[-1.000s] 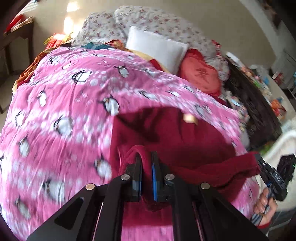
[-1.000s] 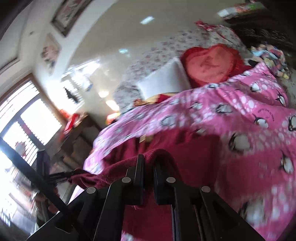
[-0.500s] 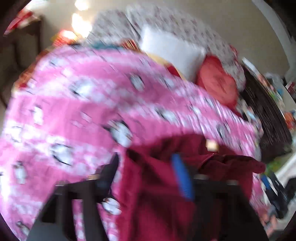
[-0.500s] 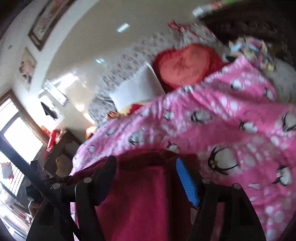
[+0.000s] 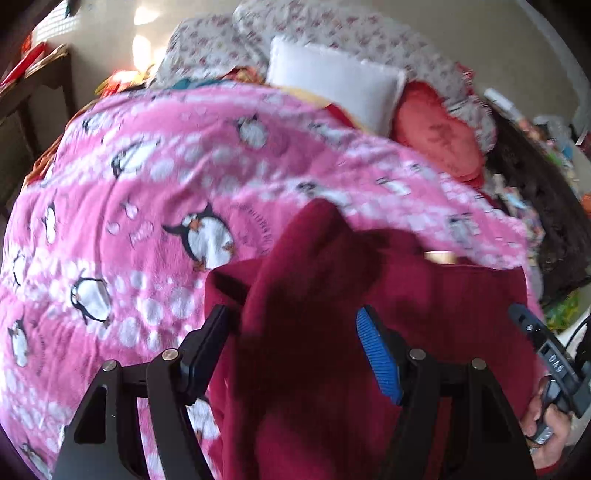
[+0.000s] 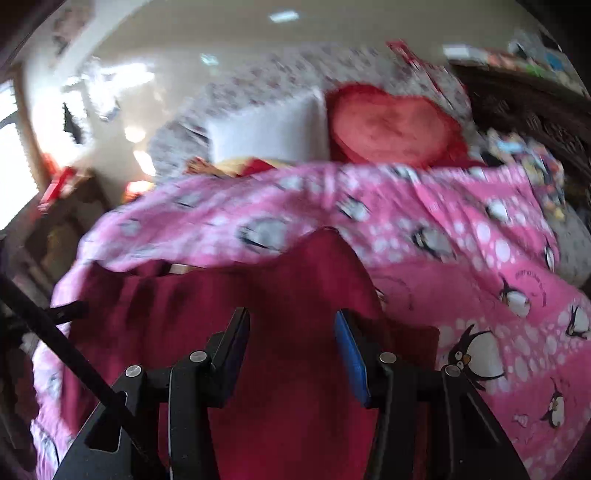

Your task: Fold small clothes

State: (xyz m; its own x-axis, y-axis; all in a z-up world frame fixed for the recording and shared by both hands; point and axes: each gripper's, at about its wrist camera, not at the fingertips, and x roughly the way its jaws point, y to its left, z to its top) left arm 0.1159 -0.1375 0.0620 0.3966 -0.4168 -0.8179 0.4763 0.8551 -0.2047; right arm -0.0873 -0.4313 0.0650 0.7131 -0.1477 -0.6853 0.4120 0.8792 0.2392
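A dark red garment (image 5: 369, 295) lies on the pink penguin blanket (image 5: 166, 177), with one flap folded toward the pillows. My left gripper (image 5: 295, 325) is open just above its near left part and holds nothing. In the right wrist view the same garment (image 6: 288, 295) fills the foreground and my right gripper (image 6: 291, 332) is open over it, empty. The right gripper and the hand holding it also show at the right edge of the left wrist view (image 5: 546, 369).
A white pillow (image 5: 332, 85), a red heart cushion (image 5: 439, 136) and floral pillows (image 5: 332, 33) lie at the head of the bed. A dark wicker cabinet (image 5: 546, 206) stands on the right. A wooden side table (image 6: 70, 206) stands on the left by the window.
Both grippers were shut on the garment's edge a second ago. They have opened and let it go, and the garment now lies folded over on the blanket.
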